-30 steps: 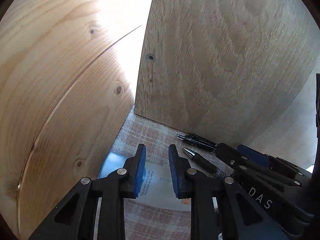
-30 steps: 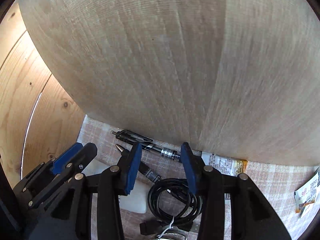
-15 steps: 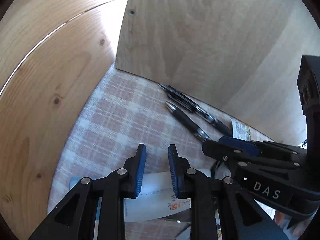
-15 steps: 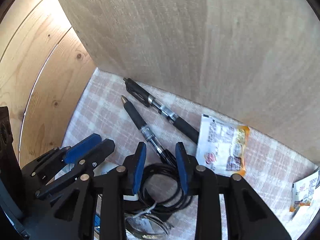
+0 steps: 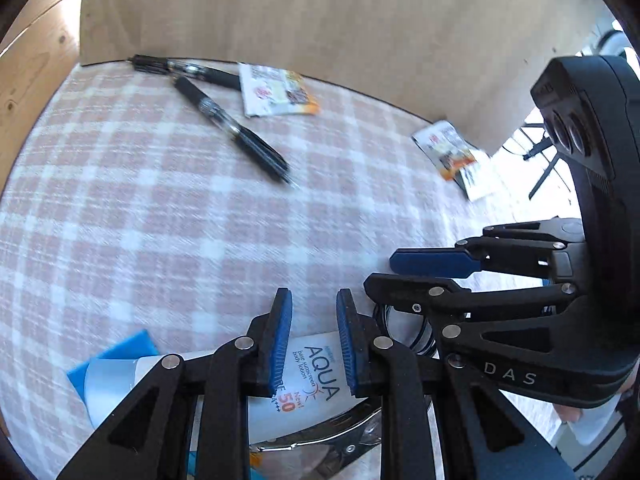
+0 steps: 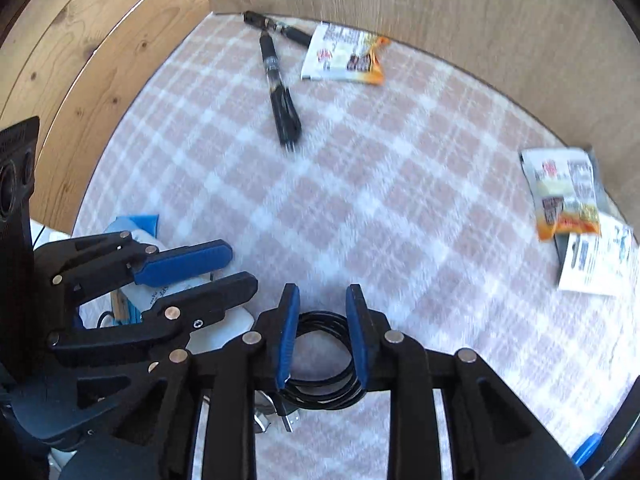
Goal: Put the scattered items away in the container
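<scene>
Step in hand: picking up scattered items, both grippers reaching down onto the checked cloth [image 5: 168,216] inside the wooden walls [image 5: 320,20]

Left gripper [image 5: 314,338]: jaws standing a little apart above the white sunscreen tube [image 5: 316,376], grasping nothing; the tube is lying across the jaws, its long axis running left to right in the left wrist view, the pale flat end pointing left

Right gripper [image 6: 322,334]: jaws just closing in around the coiled black cable [image 6: 320,384]; pads are not yet pressing on it, so nothing is held

Remaining: two black pens [image 6: 280,92] forming a V by the far wall, snack packets [image 6: 344,56] beside them and at the right edge

Next move, as judged: lowering each gripper and closing fully, the left one squarely across the tube's width

Container: not identifiable in either view
</scene>
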`<action>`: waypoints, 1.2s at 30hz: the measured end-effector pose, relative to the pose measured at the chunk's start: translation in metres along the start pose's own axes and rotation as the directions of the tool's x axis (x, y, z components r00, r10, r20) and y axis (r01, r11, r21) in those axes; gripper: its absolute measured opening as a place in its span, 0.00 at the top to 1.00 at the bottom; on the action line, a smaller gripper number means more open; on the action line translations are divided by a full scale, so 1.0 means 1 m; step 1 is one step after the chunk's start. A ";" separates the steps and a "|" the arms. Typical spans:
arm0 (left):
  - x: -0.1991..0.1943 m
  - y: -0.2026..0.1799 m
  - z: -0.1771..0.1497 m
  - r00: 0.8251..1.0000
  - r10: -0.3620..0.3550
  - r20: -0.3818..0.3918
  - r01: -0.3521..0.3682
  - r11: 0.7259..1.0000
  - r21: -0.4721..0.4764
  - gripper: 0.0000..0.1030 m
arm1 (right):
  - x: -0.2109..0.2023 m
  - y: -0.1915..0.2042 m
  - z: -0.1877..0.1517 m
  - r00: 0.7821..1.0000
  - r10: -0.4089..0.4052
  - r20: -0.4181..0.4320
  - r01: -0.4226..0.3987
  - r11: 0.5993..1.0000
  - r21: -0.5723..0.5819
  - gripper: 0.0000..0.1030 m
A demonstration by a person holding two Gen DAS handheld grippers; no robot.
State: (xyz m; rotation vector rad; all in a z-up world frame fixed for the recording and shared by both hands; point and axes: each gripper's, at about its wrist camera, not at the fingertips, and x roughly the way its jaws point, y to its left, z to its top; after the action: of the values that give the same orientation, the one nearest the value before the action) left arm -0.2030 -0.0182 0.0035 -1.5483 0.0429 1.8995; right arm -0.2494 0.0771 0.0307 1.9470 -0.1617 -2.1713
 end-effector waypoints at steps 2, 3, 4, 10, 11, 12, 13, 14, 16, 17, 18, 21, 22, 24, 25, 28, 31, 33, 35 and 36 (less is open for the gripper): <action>-0.005 -0.008 -0.007 0.999 -0.024 -0.037 0.026 0.998 0.050 0.77 | -0.007 -0.003 -0.017 0.996 0.059 -0.067 -0.060 0.998 -0.016 0.76; -0.008 -0.013 -0.009 0.999 -0.020 -0.038 0.022 0.998 0.061 0.76 | -0.013 -0.003 -0.022 0.991 0.091 -0.094 -0.095 0.995 -0.033 0.76; -0.012 -0.014 -0.008 1.000 -0.006 -0.026 0.008 0.998 0.059 0.76 | -0.023 -0.003 -0.024 0.990 0.107 -0.088 -0.111 0.993 -0.045 0.76; -0.042 0.045 0.042 0.986 0.130 0.109 -0.106 0.974 -0.202 0.70 | -0.081 -0.049 0.022 0.978 0.055 0.203 -0.068 0.996 0.059 0.62; -0.044 0.055 0.051 0.982 0.140 0.124 -0.107 0.964 -0.242 0.68 | -0.083 -0.051 0.035 0.972 0.047 0.231 -0.067 0.995 0.080 0.62; -0.044 0.063 0.061 0.979 0.150 0.137 -0.108 0.956 -0.274 0.67 | -0.083 -0.051 0.048 0.966 0.031 0.255 -0.057 0.994 0.096 0.62; -0.042 0.068 0.069 0.976 0.164 0.144 -0.115 0.948 -0.295 0.66 | -0.082 -0.052 0.059 0.962 0.011 0.271 -0.043 0.993 0.111 0.62; -0.039 0.073 0.077 0.973 0.179 0.148 -0.125 0.940 -0.316 0.66 | -0.079 -0.053 0.070 0.959 -0.009 0.282 -0.032 0.990 0.139 0.62; -0.031 0.081 0.090 0.969 0.197 0.149 -0.135 0.929 -0.346 0.63 | -0.070 -0.061 0.089 0.958 0.006 0.288 -0.064 0.979 0.193 0.62; -0.025 0.084 0.095 0.970 0.196 0.145 -0.133 0.923 -0.361 0.62 | -0.067 -0.061 0.098 0.957 0.014 0.288 -0.080 0.973 0.217 0.62; -0.020 0.086 0.098 0.970 0.191 0.147 -0.124 0.919 -0.375 0.60 | -0.065 -0.062 0.107 0.958 0.016 0.286 -0.086 0.968 0.235 0.62; -0.007 0.087 0.103 0.971 0.186 0.154 -0.115 0.917 -0.383 0.55 | -0.057 -0.057 0.115 0.964 0.010 0.266 -0.074 0.971 0.229 0.53; -0.002 0.085 0.104 0.970 0.191 0.152 -0.122 0.919 -0.375 0.53 | -0.058 -0.057 0.119 0.966 0.003 0.260 -0.063 0.973 0.223 0.50; 0.005 0.082 0.105 0.966 0.209 0.150 -0.144 0.923 -0.356 0.51 | -0.056 -0.059 0.126 0.967 -0.035 0.253 -0.023 0.975 0.221 0.48; 0.006 0.080 0.106 0.962 0.225 0.158 -0.159 0.924 -0.347 0.48 | -0.056 -0.059 0.131 0.968 -0.043 0.247 -0.015 0.974 0.228 0.46; 0.010 0.078 0.111 0.951 0.261 0.164 -0.195 0.921 -0.337 0.46 | -0.053 -0.063 0.136 0.973 -0.026 0.228 -0.033 0.967 0.252 0.44; 0.011 0.079 0.113 0.932 0.322 0.163 -0.256 0.908 -0.331 0.50 | -0.054 -0.063 0.136 0.973 -0.081 0.216 0.024 0.967 0.253 0.44; 0.011 0.080 0.112 0.924 0.349 0.159 -0.287 0.904 -0.316 0.58 | -0.059 -0.066 0.134 0.972 -0.081 0.220 0.023 0.967 0.253 0.44; 0.011 0.079 0.110 0.919 0.363 0.155 -0.312 0.908 -0.280 0.58 | -0.066 -0.072 0.132 0.974 -0.069 0.214 0.014 0.969 0.248 0.44; 0.011 0.080 0.109 0.917 0.368 0.154 -0.320 0.909 -0.266 0.61 | -0.069 -0.074 0.131 0.975 -0.078 0.210 0.026 0.970 0.241 0.47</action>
State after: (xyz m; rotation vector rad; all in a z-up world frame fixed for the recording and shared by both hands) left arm -0.3379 -0.0280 -0.0042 -1.5720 0.0022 2.4115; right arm -0.3789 0.1563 0.0954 1.8401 -0.4289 -2.4995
